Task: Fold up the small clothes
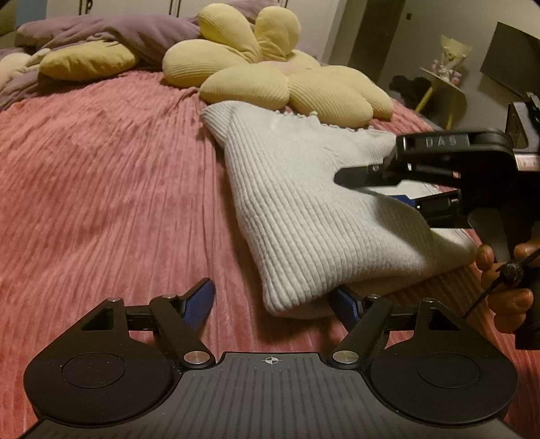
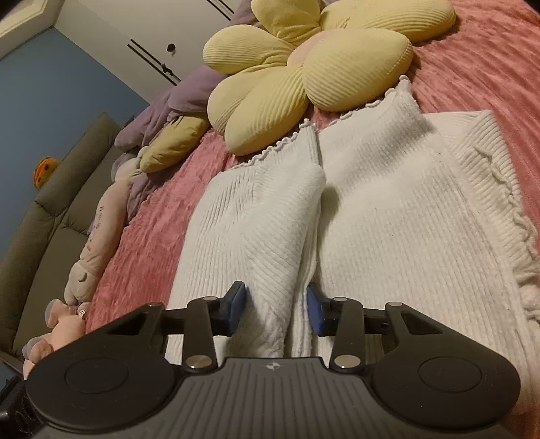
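A white ribbed knit sweater (image 1: 303, 202) lies partly folded on the pink bed cover (image 1: 101, 185). My left gripper (image 1: 273, 304) is open at its near corner; the left blue pad rests on the cover and the right pad is tucked under the sweater's edge. My right gripper (image 2: 275, 307) is open with a folded-over sleeve of the sweater (image 2: 263, 236) lying between its blue pads. In the left wrist view the right gripper (image 1: 388, 189) reaches in from the right, one finger above and one below the raised fold.
A yellow flower-shaped cushion (image 1: 263, 67) lies just beyond the sweater. A purple duvet (image 1: 101, 30) and soft toys (image 2: 98, 229) lie along the far side. A grey headboard (image 2: 50, 209) is at the left. A small table (image 1: 442, 84) stands past the bed.
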A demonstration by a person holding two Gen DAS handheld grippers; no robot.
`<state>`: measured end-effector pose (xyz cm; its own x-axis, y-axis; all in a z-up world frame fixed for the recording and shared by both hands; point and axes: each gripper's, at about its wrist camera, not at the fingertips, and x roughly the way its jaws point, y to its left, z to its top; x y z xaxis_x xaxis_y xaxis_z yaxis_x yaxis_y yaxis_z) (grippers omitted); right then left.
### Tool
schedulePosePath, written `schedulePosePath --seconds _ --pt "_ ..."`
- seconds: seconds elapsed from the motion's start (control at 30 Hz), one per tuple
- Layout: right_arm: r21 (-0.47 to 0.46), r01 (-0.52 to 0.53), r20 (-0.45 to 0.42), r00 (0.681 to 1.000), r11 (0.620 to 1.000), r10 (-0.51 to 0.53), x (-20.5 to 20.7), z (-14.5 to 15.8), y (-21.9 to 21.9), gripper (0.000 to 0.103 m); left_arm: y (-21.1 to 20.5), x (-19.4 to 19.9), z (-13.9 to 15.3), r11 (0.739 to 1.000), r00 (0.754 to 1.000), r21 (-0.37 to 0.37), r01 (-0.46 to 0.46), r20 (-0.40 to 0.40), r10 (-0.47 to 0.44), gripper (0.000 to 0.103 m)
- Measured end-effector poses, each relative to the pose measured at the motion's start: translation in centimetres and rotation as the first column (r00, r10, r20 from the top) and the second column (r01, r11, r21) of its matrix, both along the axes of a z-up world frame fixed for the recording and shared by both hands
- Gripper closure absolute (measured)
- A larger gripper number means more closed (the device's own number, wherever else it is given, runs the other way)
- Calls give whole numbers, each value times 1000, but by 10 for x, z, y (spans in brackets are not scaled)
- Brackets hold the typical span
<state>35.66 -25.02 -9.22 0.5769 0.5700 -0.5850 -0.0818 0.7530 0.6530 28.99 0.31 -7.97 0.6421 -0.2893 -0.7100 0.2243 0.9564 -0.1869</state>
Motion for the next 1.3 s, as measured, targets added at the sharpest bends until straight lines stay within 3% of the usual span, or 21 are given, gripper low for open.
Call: schedulePosePath --seconds 0.07,0.13,0.2,0.27,0.3,0.37,0.43,0.53,0.6,0.63,0.7,0.8,0.83,0.9,1.0,1.1,1.3 --pt "61 13 -26 1000 998 -11 5 -3 -3 48 -3 -1 -1 1000 1000 14 -1 5 1 23" --pt "73 11 -31 999 997 -8 10 -3 -1 49 -6 -1 0 1000 1000 25 -7 5 7 21" --pt "-2 -13 -6 1000 1000 13 11 4 7 75 -9 1 2 999 1000 31 -25 -7 25 20" --pt "-145 -23 75 997 989 35 4 23 18 80 -10 2 4 998 998 34 -54 -24 55 20" --pt "-246 -13 141 989 969 49 -3 35 24 80 -10 3 5 997 997 33 -66 -31 67 20" --pt "-471 66 300 950 880 90 -24 60 34 81 -12 4 7 997 996 22 -75 -39 76 19" --pt "-592 154 385 916 791 110 -39 70 34 81 -15 4 6 998 997 11 -67 -35 67 16" --pt "-711 166 357 922 684 147 -41 55 29 79 -25 3 5 998 998 37 -51 -32 52 14" --pt "-766 126 283 946 631 155 -32 32 25 77 -27 2 6 999 999 42 -34 -30 35 14" --pt "-773 115 266 951 624 155 -30 23 21 72 -27 1 7 999 999 42 -29 -32 30 14" --pt "-724 139 292 949 676 117 -35 24 8 59 -22 0 7 999 999 42 -20 -34 22 14" --pt "-571 133 274 961 810 35 -51 37 -18 55 -11 -2 12 1000 999 8 -16 -47 17 14" --pt "-510 128 273 962 850 19 -59 40 -28 47 -9 -4 14 1000 999 -8 -16 -47 16 14" --pt "-431 117 265 964 895 2 -70 36 -36 45 -5 -7 17 999 999 -45 -23 -50 21 14" --pt "-428 111 248 969 897 -1 -76 30 -38 46 -3 -8 22 994 997 -103 -43 -61 37 14" --pt "-443 126 260 966 887 -7 -73 32 -35 57 -2 -6 32 989 997 -135 -63 -57 56 13" --pt "-455 76 215 976 887 27 -56 19 -17 57 -8 8 37 988 998 -145 -50 -49 43 12"
